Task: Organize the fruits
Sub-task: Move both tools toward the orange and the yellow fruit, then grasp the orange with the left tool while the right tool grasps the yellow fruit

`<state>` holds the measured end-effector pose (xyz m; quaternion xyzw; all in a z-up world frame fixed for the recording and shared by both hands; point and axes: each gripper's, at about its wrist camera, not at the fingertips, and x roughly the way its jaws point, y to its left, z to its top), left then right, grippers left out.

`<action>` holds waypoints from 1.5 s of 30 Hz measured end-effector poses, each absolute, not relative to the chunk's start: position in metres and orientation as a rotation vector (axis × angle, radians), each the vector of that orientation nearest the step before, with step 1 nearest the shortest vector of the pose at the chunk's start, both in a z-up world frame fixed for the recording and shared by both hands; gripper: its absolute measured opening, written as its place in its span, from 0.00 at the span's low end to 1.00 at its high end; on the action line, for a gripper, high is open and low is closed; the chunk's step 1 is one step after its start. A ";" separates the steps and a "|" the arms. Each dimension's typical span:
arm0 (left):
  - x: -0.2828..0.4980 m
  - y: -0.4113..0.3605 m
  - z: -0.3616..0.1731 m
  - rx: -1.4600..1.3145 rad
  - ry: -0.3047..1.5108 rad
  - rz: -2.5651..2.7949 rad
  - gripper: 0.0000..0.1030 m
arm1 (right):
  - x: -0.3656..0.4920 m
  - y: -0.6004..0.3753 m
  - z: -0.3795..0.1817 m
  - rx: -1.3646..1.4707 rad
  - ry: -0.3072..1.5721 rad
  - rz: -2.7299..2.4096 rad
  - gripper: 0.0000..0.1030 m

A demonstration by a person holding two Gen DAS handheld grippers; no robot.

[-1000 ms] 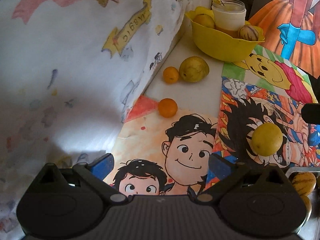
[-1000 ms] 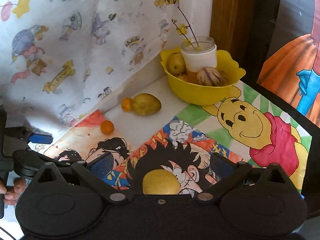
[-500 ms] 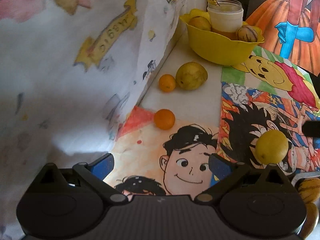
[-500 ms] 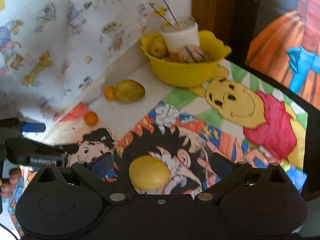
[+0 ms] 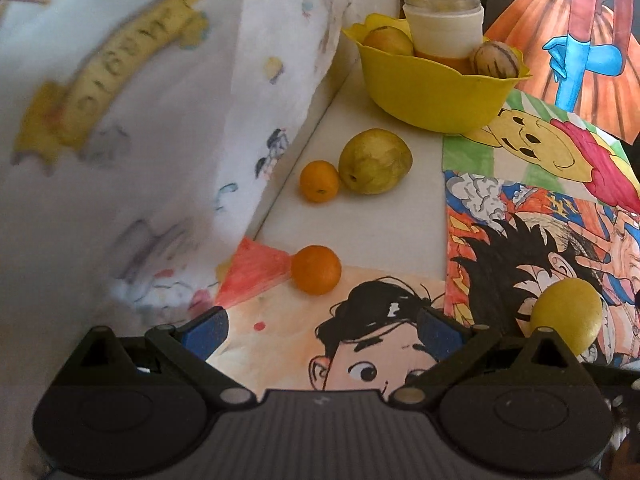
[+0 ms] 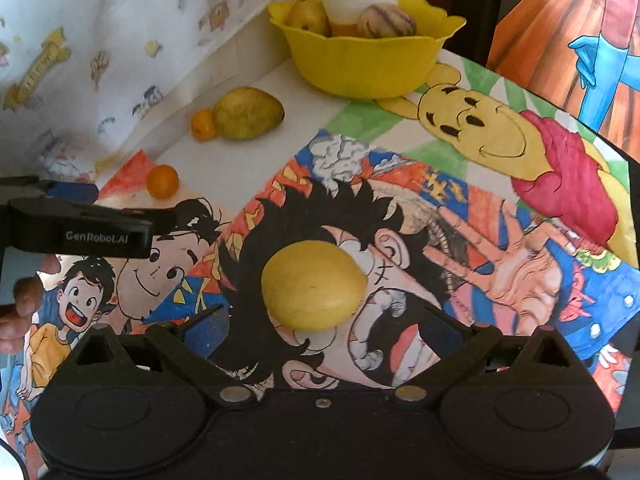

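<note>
A smooth yellow fruit (image 6: 314, 284) lies on the cartoon-covered table, just ahead of my open right gripper (image 6: 322, 326) and between its fingers' line; it also shows at the right in the left wrist view as the yellow fruit (image 5: 566, 314). My left gripper (image 5: 320, 328) stands open and holds nothing, with a small orange (image 5: 316, 269) a short way ahead. Farther back, a second orange (image 5: 319, 187) touches a greenish-yellow fruit (image 5: 375, 166). The yellow bowl (image 5: 432, 92) at the back holds a yellow fruit, a striped fruit and a white jar.
A printed cloth (image 5: 120, 120) hangs along the left side. The table's right edge (image 6: 624, 160) drops off beside an orange dress picture. The left gripper (image 6: 80, 232) and a hand (image 6: 20, 312) show at the left of the right wrist view.
Both grippers have moved forward towards the fruits. The yellow fruit now sits higher and larger in the right wrist view; the oranges loom closer in the left one.
</note>
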<state>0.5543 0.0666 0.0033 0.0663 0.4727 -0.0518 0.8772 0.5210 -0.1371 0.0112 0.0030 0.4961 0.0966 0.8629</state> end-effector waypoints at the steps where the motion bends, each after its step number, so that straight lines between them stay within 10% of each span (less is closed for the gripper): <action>1: 0.556 0.067 0.002 0.136 0.986 -0.112 0.99 | 0.522 -0.135 0.009 0.008 1.037 0.200 0.98; 45: 0.585 0.075 -0.014 0.054 0.976 -0.172 0.71 | 0.547 -0.110 -0.017 0.125 0.989 0.090 0.85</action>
